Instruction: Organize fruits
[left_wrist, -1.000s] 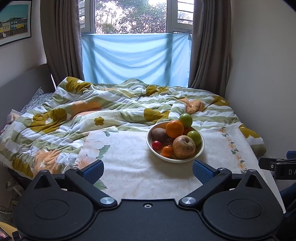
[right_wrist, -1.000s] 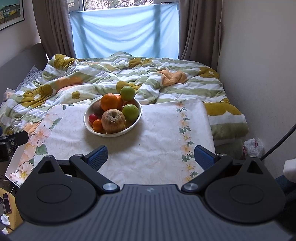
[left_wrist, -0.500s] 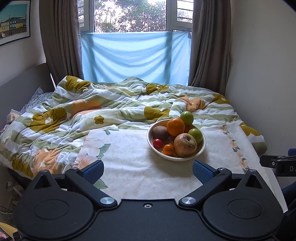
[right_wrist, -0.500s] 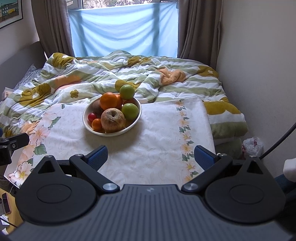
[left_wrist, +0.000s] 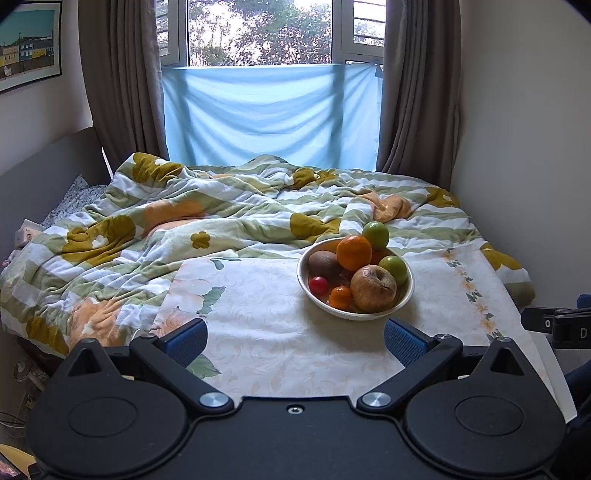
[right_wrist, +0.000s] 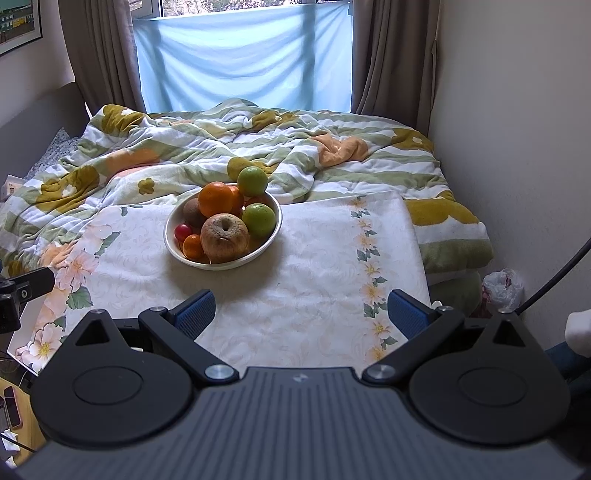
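A white bowl (left_wrist: 406, 295) (right_wrist: 275, 225) of fruit stands on a floral-cloth board on the bed. In it are a wrinkled brown apple (left_wrist: 373, 288) (right_wrist: 224, 237), an orange (left_wrist: 354, 252) (right_wrist: 215, 198), two green fruits (left_wrist: 393, 268) (right_wrist: 259, 219), a kiwi (left_wrist: 323, 263), a red tomato (left_wrist: 318, 285) and a small orange fruit (left_wrist: 340, 297). My left gripper (left_wrist: 295, 341) is open and empty, in front of the bowl's left. My right gripper (right_wrist: 301, 314) is open and empty, in front of the bowl's right.
The floral cloth (left_wrist: 258, 332) (right_wrist: 332, 258) covers a flat board over a rumpled green and yellow quilt (left_wrist: 184, 229). A wall runs along the right (right_wrist: 517, 147). A curtained window is at the back. A white plastic bag (right_wrist: 504, 284) lies on the floor at the right.
Both grippers have edged slightly closer to the bowl and a little to the left and upward. Both stay open and empty. The fruit has not moved.
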